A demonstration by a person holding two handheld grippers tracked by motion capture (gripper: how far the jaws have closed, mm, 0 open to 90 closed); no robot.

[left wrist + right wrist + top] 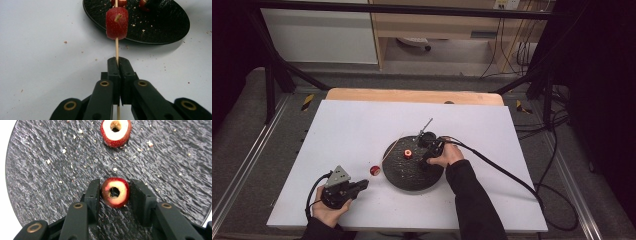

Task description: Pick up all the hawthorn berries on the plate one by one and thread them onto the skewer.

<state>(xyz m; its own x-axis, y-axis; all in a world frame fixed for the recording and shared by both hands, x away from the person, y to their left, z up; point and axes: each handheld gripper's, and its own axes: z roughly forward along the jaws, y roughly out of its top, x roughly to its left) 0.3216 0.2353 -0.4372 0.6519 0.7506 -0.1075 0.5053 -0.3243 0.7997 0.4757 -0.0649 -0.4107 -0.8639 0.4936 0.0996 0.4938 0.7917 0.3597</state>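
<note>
One red fruit piece (117, 23) is already threaded on the skewer (116, 48) clamped in the left gripper (117, 63) over the table, while the right gripper (115, 192) pinches a second cored piece (115, 192) on the black plate (50, 182), with a third piece (115, 132) left to thread.

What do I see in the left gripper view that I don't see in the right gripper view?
Left gripper view: the left gripper pinching a wooden skewer with a red fruit piece threaded on it. Right gripper view: the right gripper hugging a cored fruit ring, seen from above. Both: the black plate, speckled with crumbs.
</note>
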